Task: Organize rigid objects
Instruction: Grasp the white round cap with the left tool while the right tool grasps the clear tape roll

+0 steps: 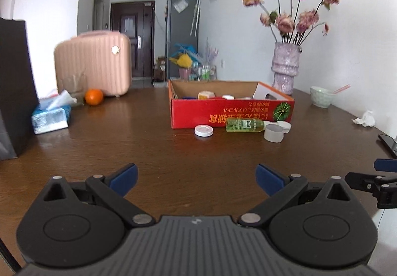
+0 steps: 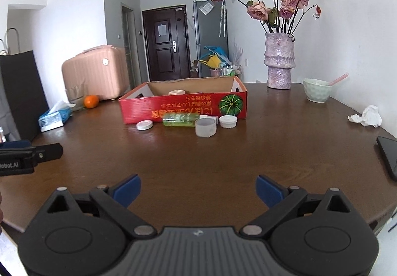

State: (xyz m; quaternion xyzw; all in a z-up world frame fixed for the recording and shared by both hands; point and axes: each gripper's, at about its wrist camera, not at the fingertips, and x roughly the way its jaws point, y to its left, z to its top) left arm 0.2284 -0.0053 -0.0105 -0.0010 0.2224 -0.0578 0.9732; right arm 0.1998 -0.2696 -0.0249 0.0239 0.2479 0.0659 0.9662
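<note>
A red cardboard box (image 1: 230, 112) (image 2: 183, 107) sits open on the brown table with a few small items inside. Along its front wall lie a flat white lid (image 1: 203, 130) (image 2: 144, 125), a green bottle (image 1: 244, 125) (image 2: 180, 119) on its side, a grey-white round tub (image 1: 273, 133) (image 2: 205, 127) and a white ribbed cap (image 1: 284, 126) (image 2: 228, 121). My left gripper (image 1: 196, 179) hovers open over the near table, well short of them. My right gripper (image 2: 198, 191) is likewise open and empty, near the front edge.
A pink vase of flowers (image 2: 279, 60), a pale bowl (image 2: 317, 90), a crumpled tissue (image 2: 367, 116) and a dark phone (image 2: 388, 154) sit on the right. On the left are a tissue pack (image 1: 50, 118), an orange (image 1: 94, 96), a pink suitcase (image 1: 93, 61) and a black bag (image 1: 15, 82).
</note>
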